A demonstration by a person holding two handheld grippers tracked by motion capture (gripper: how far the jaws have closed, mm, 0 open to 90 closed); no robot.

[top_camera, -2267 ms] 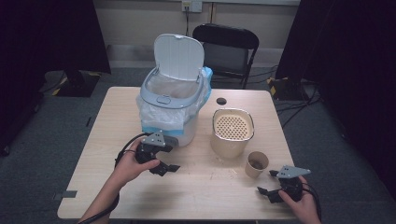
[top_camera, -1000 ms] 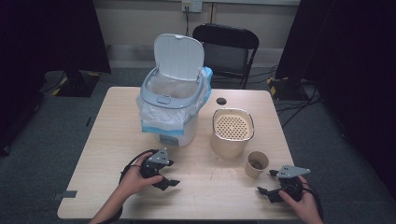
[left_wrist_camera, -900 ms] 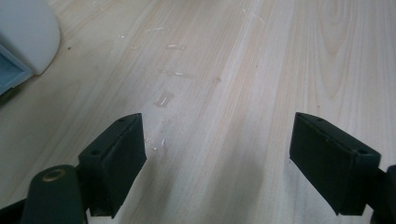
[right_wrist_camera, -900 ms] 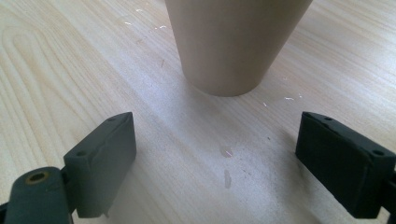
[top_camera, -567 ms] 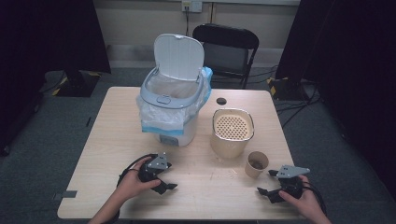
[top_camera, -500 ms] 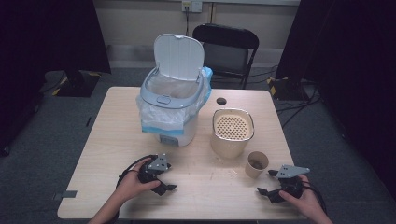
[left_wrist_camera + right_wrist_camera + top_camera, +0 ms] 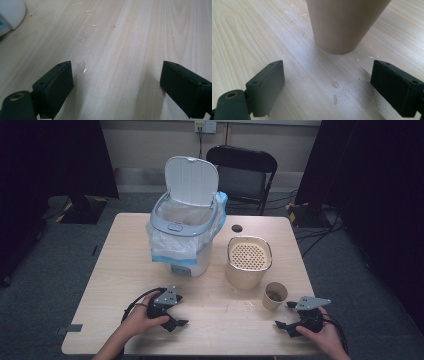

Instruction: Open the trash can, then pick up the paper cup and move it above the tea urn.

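Note:
My left gripper (image 7: 180, 310) lies low over the front left of the wooden table (image 7: 115, 270), held by a hand. Its jaws have just been opening; in the left gripper view (image 7: 116, 75) they stand wide apart with only bare wood between them. My right gripper (image 7: 284, 315) rests at the front right, open and holding nothing. In the right gripper view (image 7: 327, 75) a brown paper cup (image 7: 344, 22) stands upright just beyond the jaws, apart from them. The same cup (image 7: 275, 296) has something dark inside.
A white bin (image 7: 185, 235) with a plastic liner and its lid raised stands at mid-table; its base (image 7: 10, 12) shows at the left gripper view's corner. A beige pot with a perforated lid (image 7: 249, 262) stands right of it. A small black disc (image 7: 237, 228) lies behind. A chair (image 7: 242, 170) stands beyond the table.
Since the earliest frame the left hand has drawn back from the bin toward the table's front edge. Over the last second it has barely shifted. The right hand has stayed put.

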